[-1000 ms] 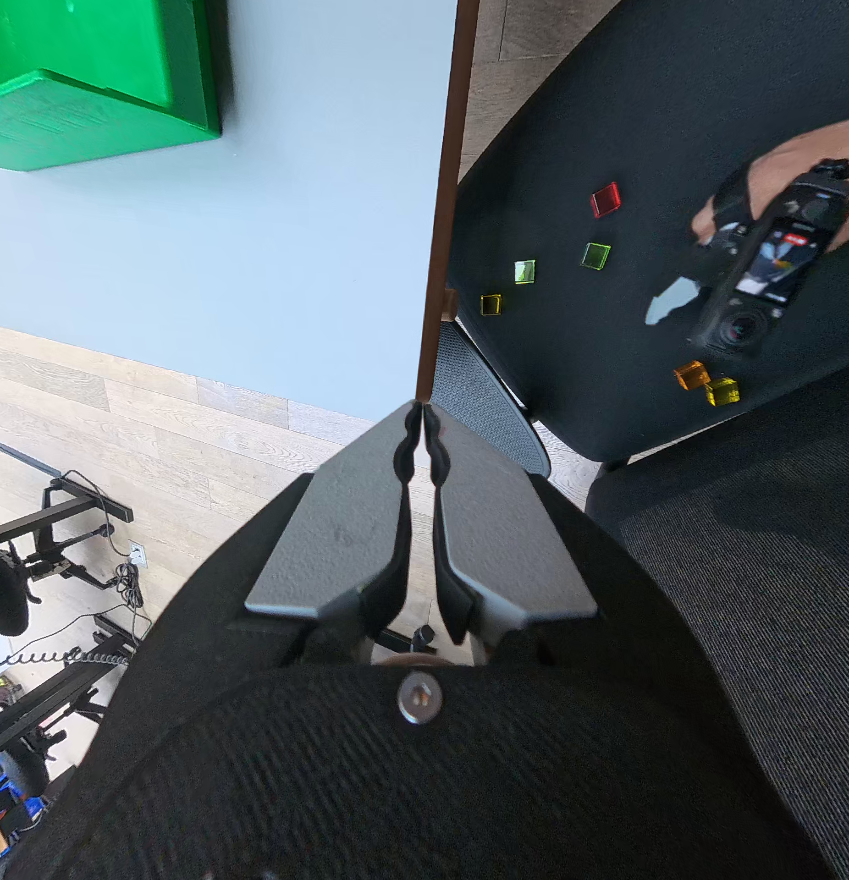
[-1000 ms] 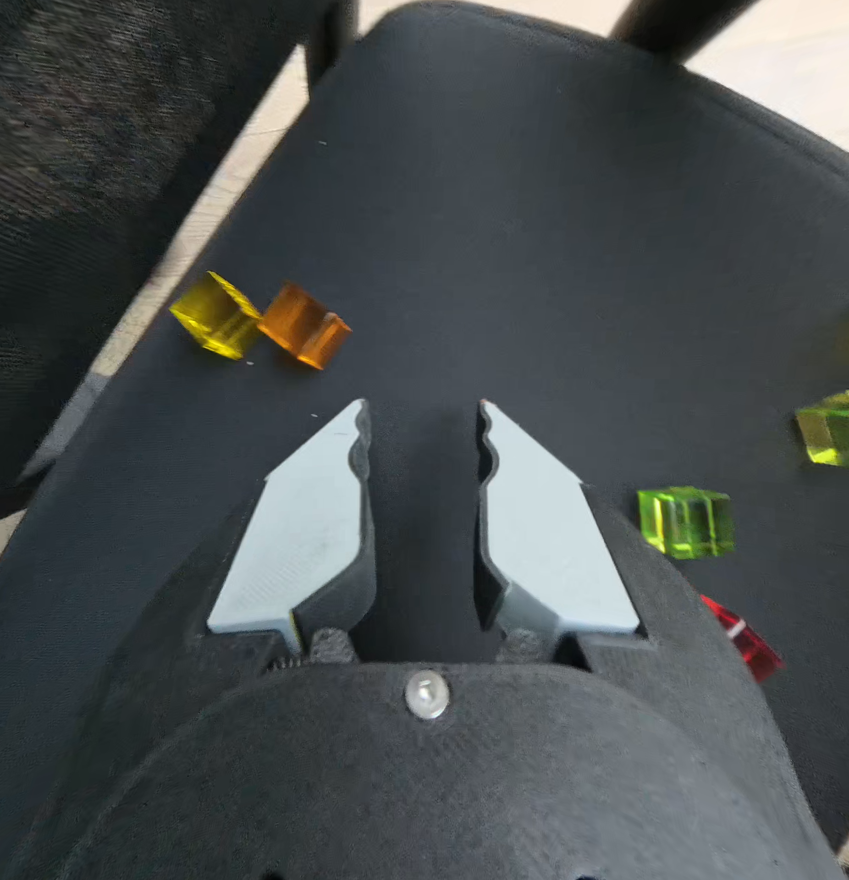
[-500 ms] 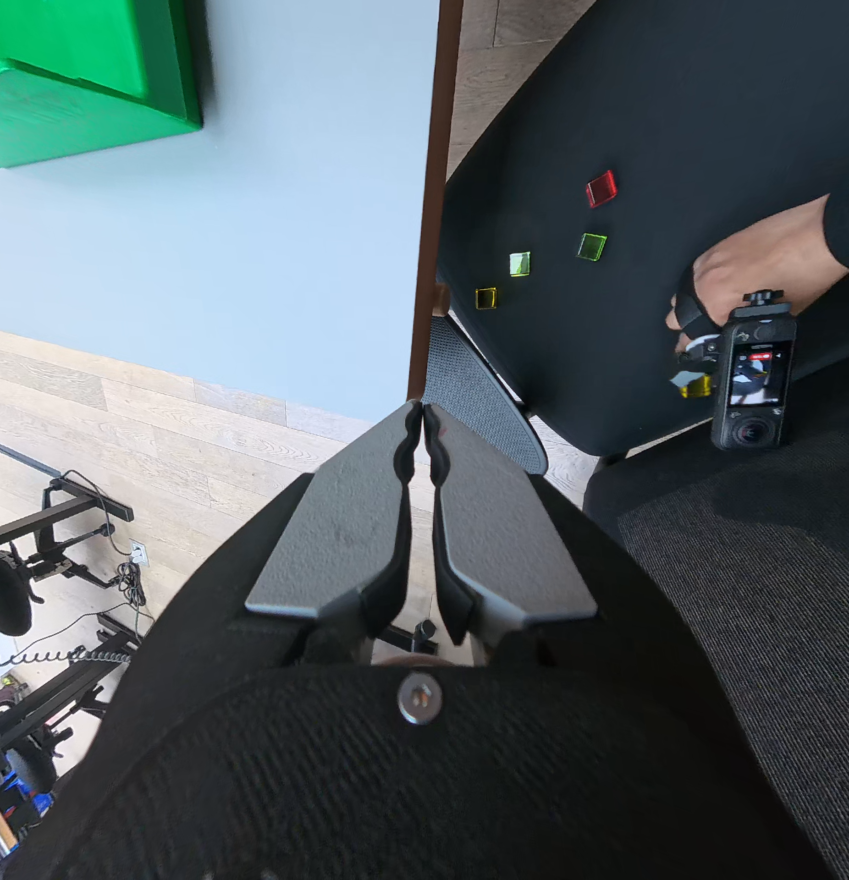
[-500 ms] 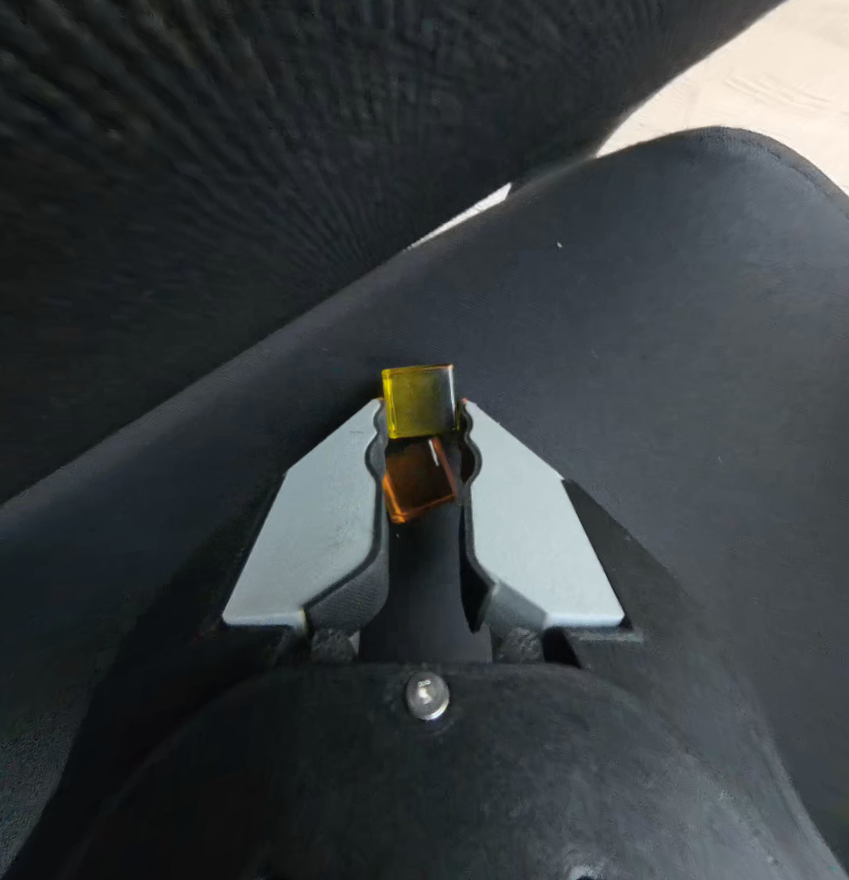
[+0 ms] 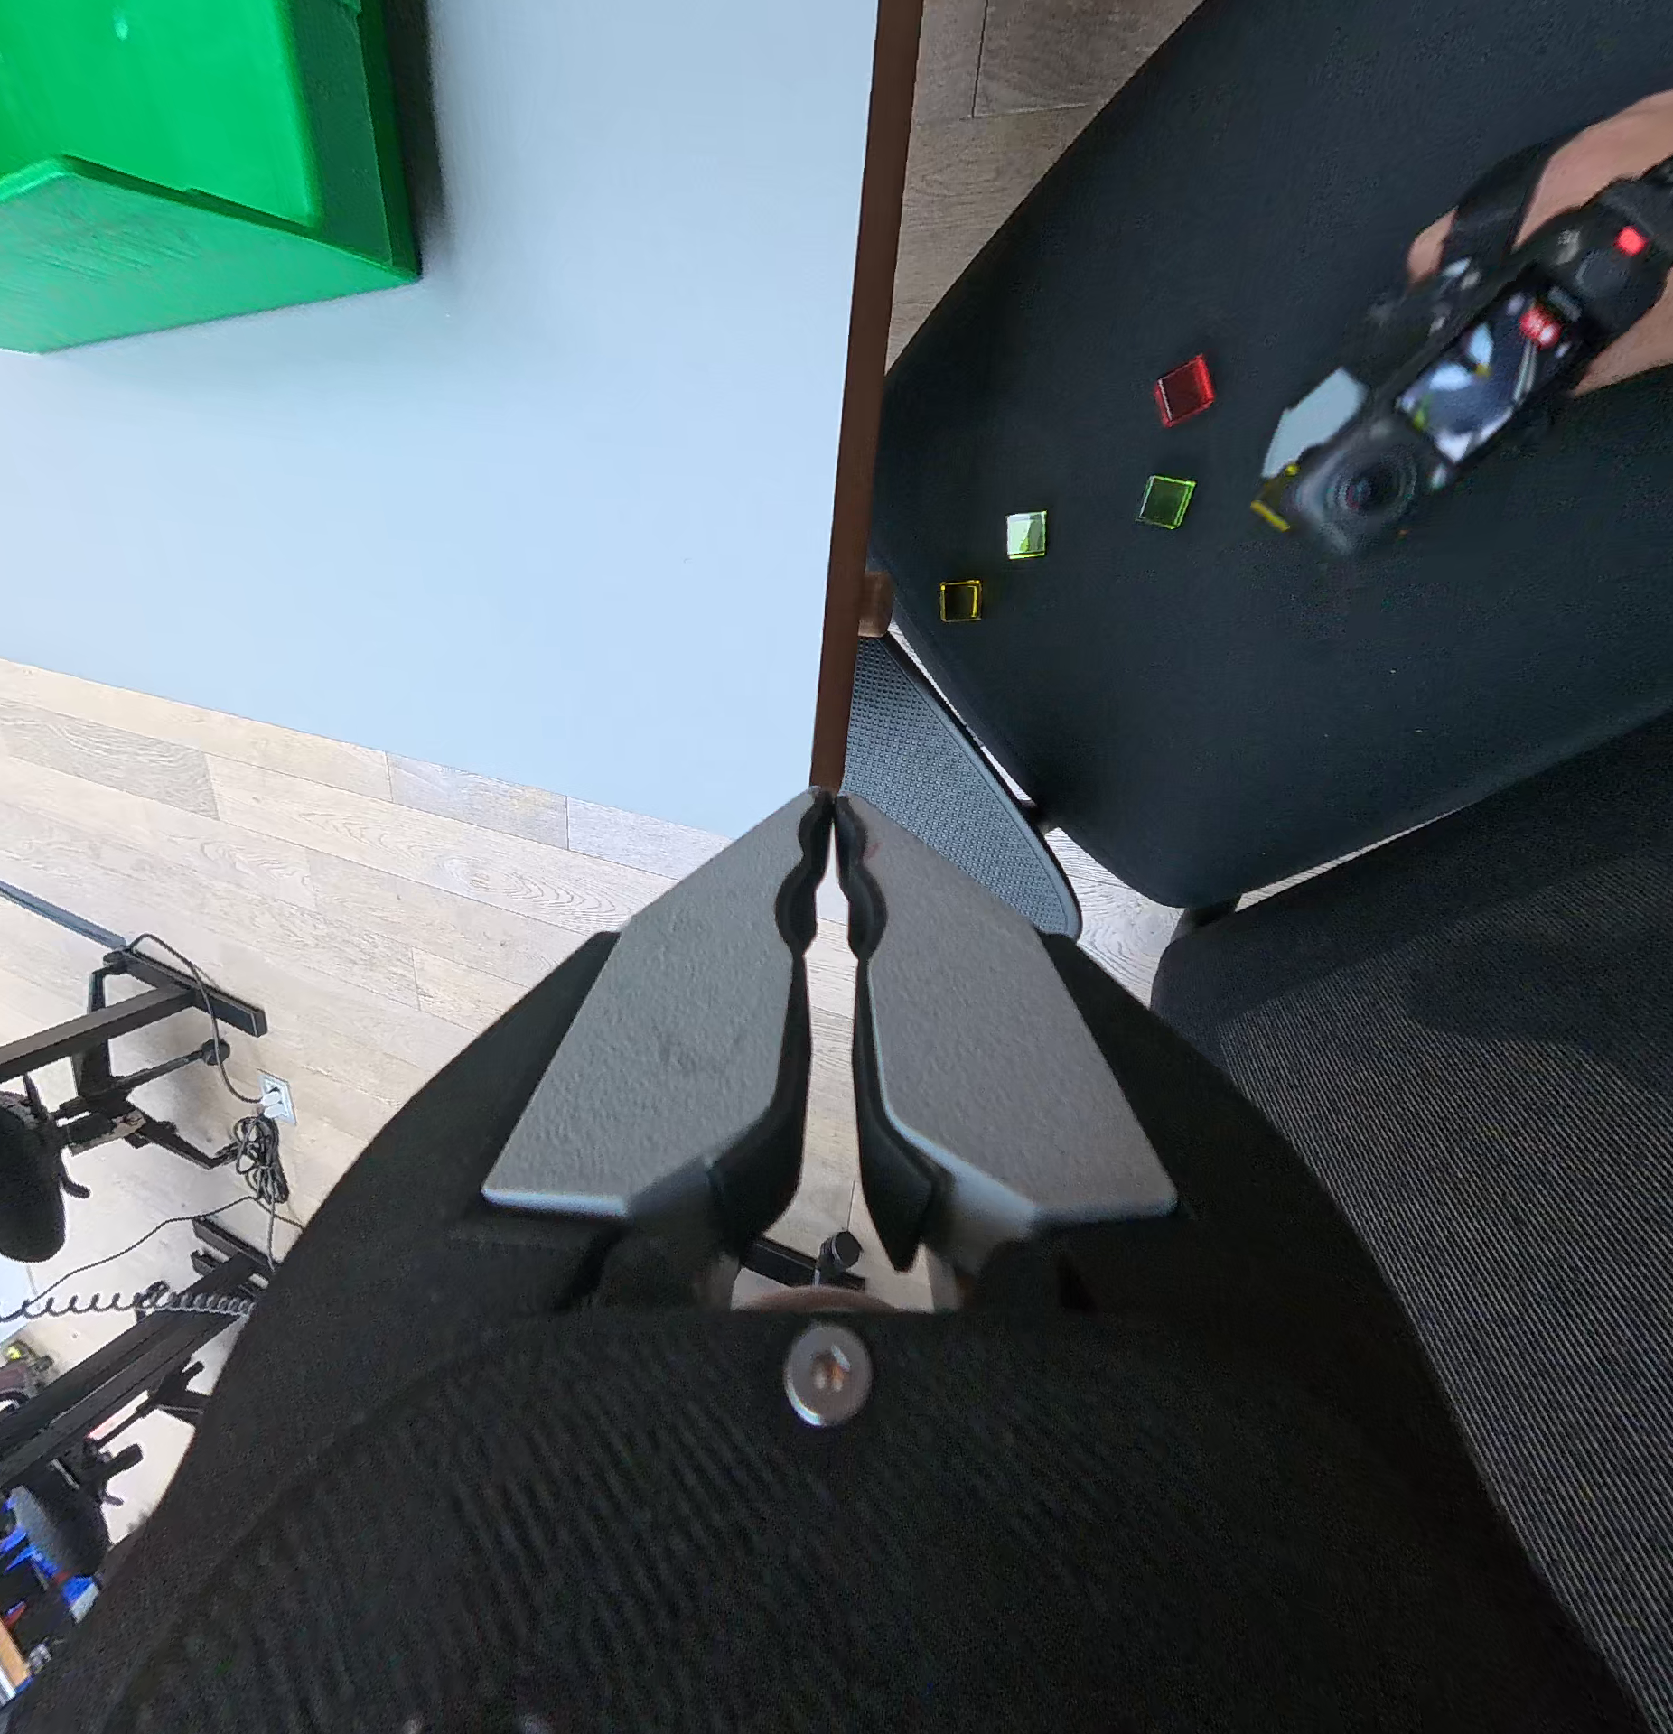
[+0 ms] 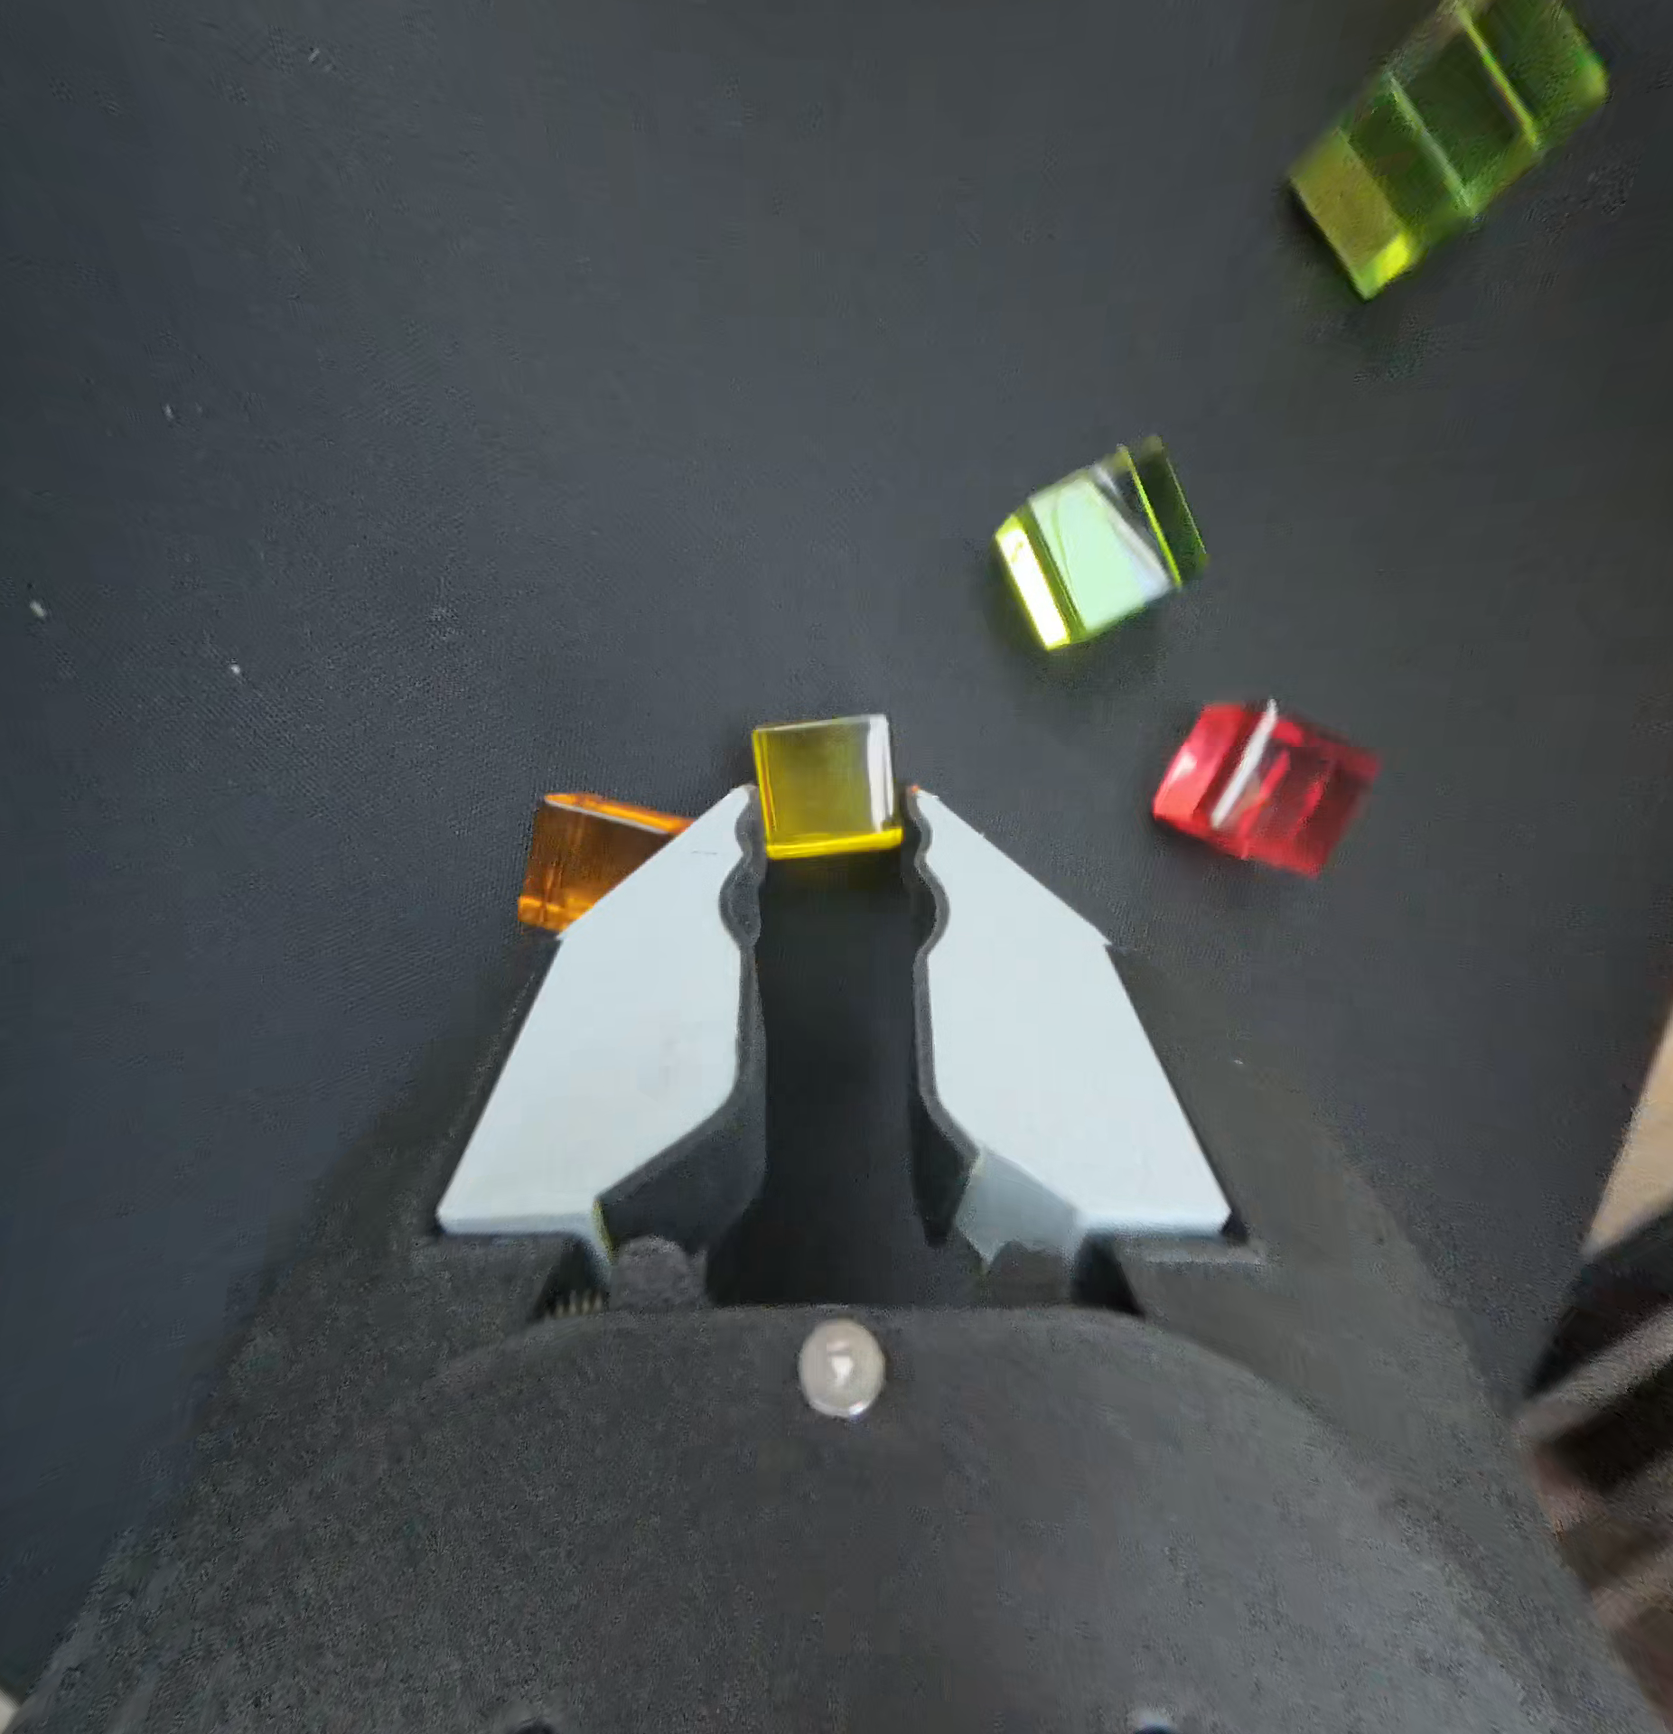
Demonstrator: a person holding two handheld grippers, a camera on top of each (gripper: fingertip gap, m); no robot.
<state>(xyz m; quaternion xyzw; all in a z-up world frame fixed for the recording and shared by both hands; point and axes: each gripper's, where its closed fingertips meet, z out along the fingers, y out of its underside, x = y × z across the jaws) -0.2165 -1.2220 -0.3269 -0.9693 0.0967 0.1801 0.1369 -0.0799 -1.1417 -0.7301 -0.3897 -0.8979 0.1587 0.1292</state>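
My right gripper (image 6: pixel 830 807) is shut on a clear yellow cube (image 6: pixel 828 783) at its fingertips, just above a black chair seat (image 6: pixel 439 375). An orange cube (image 6: pixel 579 859) shows beside and partly behind its left finger; I cannot tell if they touch. A red cube (image 6: pixel 1264 788) and two green cubes (image 6: pixel 1100 544) (image 6: pixel 1443 141) lie on the seat to the right. My left gripper (image 5: pixel 833 816) is shut and empty, held away from the seat (image 5: pixel 1283 704). In its view a hand holds the right gripper (image 5: pixel 1358 469) near the red cube (image 5: pixel 1185 389), green cubes (image 5: pixel 1166 500) (image 5: pixel 1027 535) and another yellow cube (image 5: pixel 960 600).
A green bin (image 5: pixel 157 188) sits against a pale blue surface (image 5: pixel 579 422) with a brown edge (image 5: pixel 861 375). A second chair's grey mesh (image 5: pixel 1471 1173) is at the right. Black stands and cables (image 5: pixel 110 1079) are on the wooden floor at lower left. About 45 centimeters separates my left fingertips from my right.
The right gripper closed on the yellow cube at the seat's edge and carried it toward the red and green cubes. The orange cube came out from between its fingers. The left gripper barely moved.
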